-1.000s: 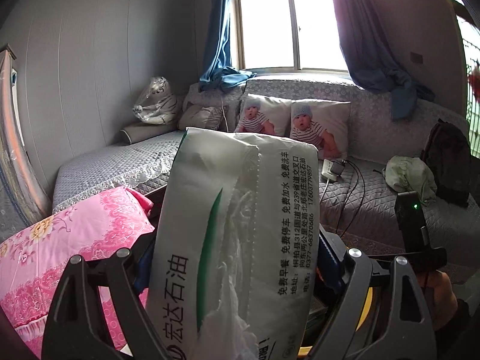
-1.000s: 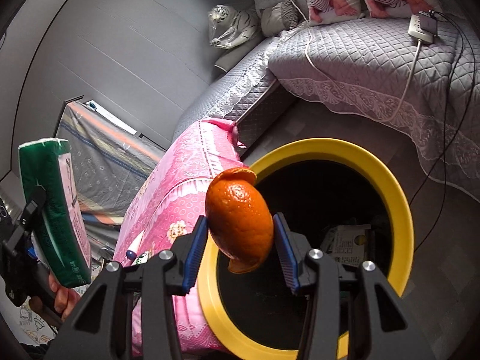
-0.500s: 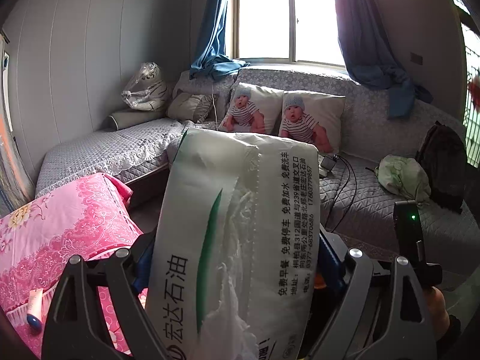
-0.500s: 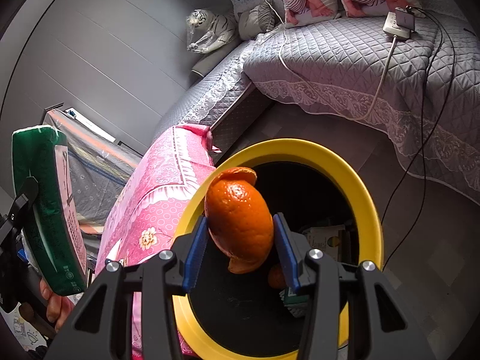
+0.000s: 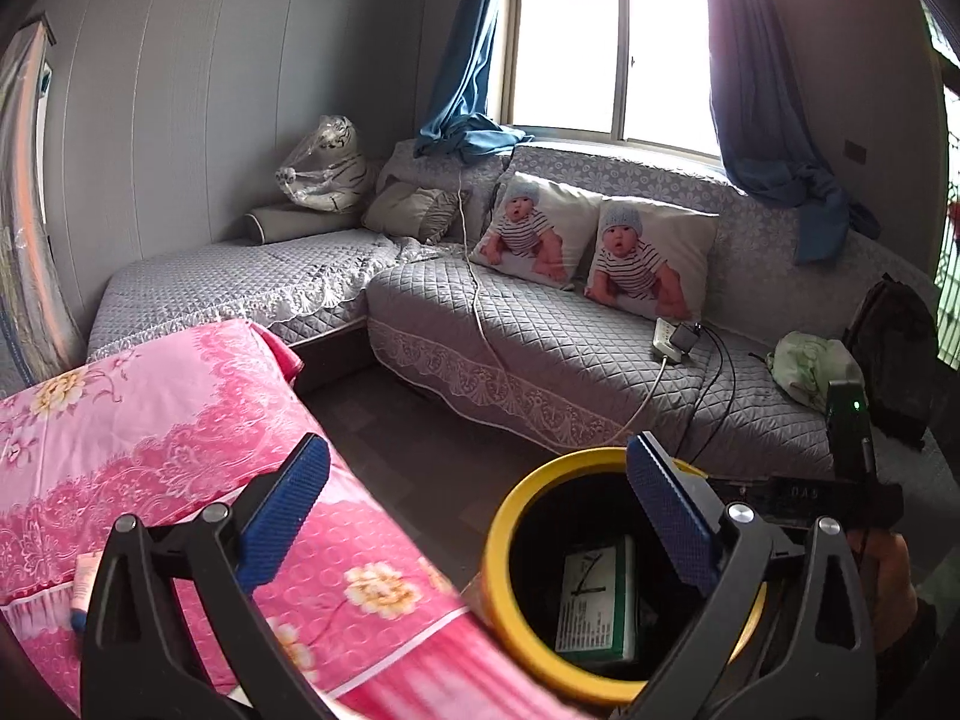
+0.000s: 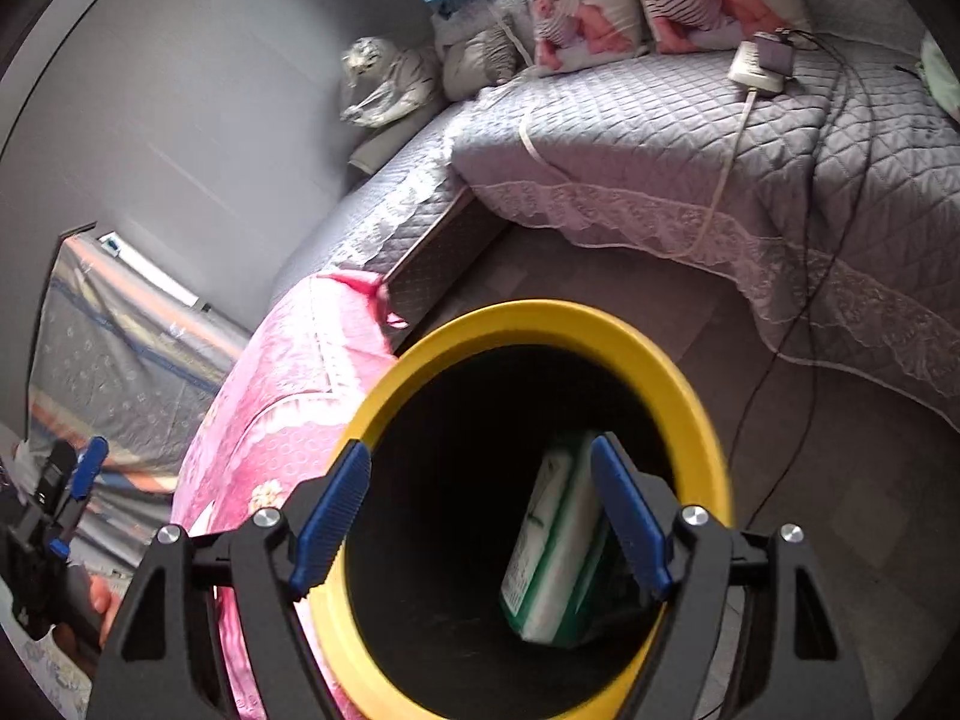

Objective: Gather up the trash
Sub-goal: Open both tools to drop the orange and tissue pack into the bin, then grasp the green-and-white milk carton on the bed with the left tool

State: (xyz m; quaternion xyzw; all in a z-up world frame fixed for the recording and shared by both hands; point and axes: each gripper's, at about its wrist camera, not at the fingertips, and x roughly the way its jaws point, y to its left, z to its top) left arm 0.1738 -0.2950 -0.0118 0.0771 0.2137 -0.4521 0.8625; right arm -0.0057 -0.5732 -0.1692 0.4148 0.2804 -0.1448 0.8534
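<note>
A yellow-rimmed trash bin stands on the floor beside the pink-covered table. A green and white tissue pack lies inside the bin. My left gripper is open and empty, above the table edge and the bin's left rim. My right gripper is open and empty, directly over the bin's mouth. The orange peel is not visible. The left gripper also shows at the far left of the right wrist view.
A pink floral tablecloth covers the table at left, with a small tube near its edge. A grey quilted sofa with baby-print pillows, a power strip and cables runs along the back. A dark bag sits at right.
Both grippers opened. The tissue pack left my left gripper and now lies in the bin. The orange peel left my right gripper and is out of sight.
</note>
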